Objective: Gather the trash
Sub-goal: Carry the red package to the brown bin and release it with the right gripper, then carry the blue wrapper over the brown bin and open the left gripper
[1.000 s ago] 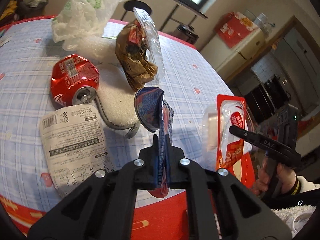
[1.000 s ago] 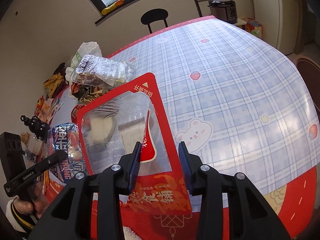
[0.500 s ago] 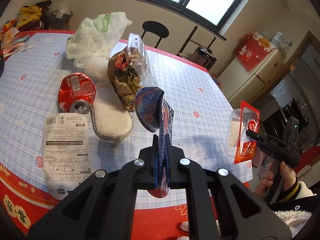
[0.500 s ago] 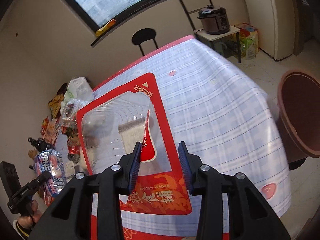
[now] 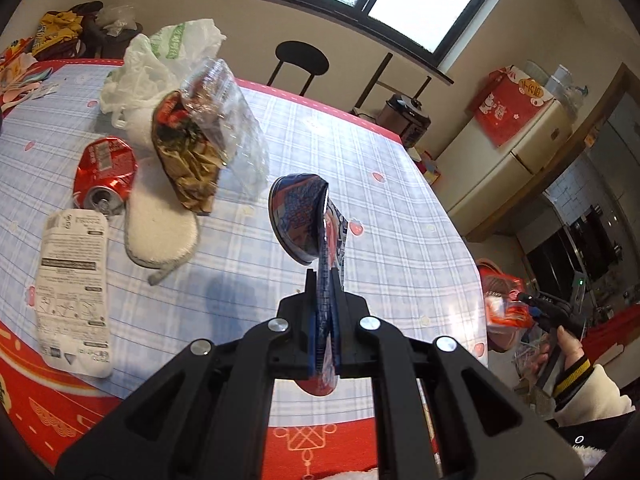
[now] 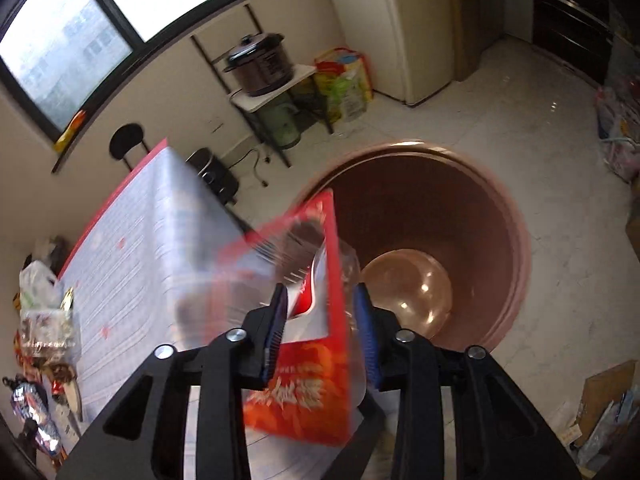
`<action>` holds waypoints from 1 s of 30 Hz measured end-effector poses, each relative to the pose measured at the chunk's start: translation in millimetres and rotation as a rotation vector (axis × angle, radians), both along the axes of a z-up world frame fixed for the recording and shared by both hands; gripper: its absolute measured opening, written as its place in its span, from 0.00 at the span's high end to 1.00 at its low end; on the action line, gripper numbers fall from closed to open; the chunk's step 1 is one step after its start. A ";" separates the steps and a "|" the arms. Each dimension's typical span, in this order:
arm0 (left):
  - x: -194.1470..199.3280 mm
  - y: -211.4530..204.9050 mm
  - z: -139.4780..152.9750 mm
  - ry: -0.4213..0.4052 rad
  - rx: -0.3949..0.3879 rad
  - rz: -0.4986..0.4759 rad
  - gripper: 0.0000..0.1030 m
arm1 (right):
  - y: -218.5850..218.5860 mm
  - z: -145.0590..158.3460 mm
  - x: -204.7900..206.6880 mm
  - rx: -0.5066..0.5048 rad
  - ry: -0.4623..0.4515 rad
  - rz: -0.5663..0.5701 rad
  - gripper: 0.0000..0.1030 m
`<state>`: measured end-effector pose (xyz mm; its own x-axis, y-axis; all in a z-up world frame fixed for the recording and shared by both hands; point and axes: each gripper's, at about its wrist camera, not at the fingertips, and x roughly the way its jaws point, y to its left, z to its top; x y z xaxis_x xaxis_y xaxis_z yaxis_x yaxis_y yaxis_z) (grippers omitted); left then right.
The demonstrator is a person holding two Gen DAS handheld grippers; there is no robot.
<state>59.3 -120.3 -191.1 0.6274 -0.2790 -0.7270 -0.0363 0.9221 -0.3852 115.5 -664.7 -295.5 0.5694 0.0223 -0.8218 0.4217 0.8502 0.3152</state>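
My left gripper (image 5: 324, 280) is shut on a crumpled blue snack wrapper (image 5: 298, 216), held up over the checked table (image 5: 400, 220). On the table lie a crushed red can (image 5: 105, 168), a white printed packet (image 5: 74, 288), a white foam pad (image 5: 160, 224), a brown wrapper under clear plastic (image 5: 192, 160) and a white plastic bag (image 5: 160, 60). My right gripper (image 6: 320, 312) grips a red package with a clear blister (image 6: 304, 392), its jaws closing on it. It hangs off the table's edge, above a round brown bin (image 6: 516, 240) on the floor.
A black chair (image 5: 302, 60) stands behind the table. A rice cooker (image 6: 260, 64) sits on a shelf by the wall, with a fridge (image 6: 416, 28) beyond. A person's hand (image 5: 568, 344) holds the right gripper. Cardboard (image 6: 604, 392) lies on the tiled floor.
The right gripper carried the red package off the table to the right, over the brown bin, and the package has tilted. The left gripper drew back and up with the blue wrapper.
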 end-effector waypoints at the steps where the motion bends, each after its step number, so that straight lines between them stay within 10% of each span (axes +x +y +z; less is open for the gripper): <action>1: 0.5 -2.5 -1.4 0.004 0.000 -0.002 0.91 | -9.3 -1.6 0.8 -0.004 0.003 -0.019 0.69; 10: 11.5 -25.7 6.3 0.014 0.041 -0.048 0.91 | -65.2 -6.1 3.7 -0.035 0.009 -0.124 0.68; 12: 17.8 -32.9 8.6 0.014 0.048 -0.069 0.91 | -67.1 0.2 -1.7 -0.059 0.006 -0.126 0.40; 18: 39.0 -63.9 15.8 0.002 0.053 -0.156 0.91 | -63.7 35.0 -30.2 -0.152 -0.069 -0.092 0.08; 30: 92.9 -203.1 21.5 -0.044 0.042 -0.446 0.91 | -62.6 86.9 -80.0 -0.247 -0.122 -0.072 0.05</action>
<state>152.2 -323.4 -169.7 0.4827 -0.5000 -0.7190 0.3840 0.8587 -0.3393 35.5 -727.3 -208.5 0.6572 -0.2138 -0.7228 0.4552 0.8769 0.1544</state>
